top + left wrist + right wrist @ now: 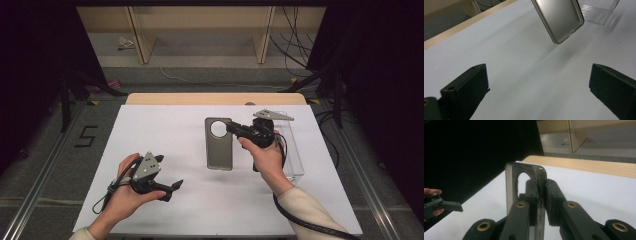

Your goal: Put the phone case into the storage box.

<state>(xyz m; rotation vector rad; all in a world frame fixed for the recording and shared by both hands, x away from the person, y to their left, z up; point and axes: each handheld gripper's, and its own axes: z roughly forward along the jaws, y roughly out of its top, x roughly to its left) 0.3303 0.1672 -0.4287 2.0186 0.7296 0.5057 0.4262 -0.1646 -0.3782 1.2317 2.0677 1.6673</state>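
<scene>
A grey phone case (219, 147) with a round hole near its top hangs above the white table sheet (160, 140), casting a shadow below it. My right gripper (231, 126) is shut on the case's top edge beside the hole. In the right gripper view the case (510, 185) stands on edge between the two jaws of the right gripper (540, 187). My left gripper (172, 189) sits low at the front left, open and empty, well apart from the case. In the left gripper view the left gripper (536, 77) has its jaws spread wide, and the case (559, 17) floats ahead of them.
A clear plastic box (292, 150) lies on the sheet just right of my right hand, and the box (599, 12) is behind the case in the left gripper view. The wooden table edge (215, 98) runs along the back. Cables and stands lie on the floor beyond.
</scene>
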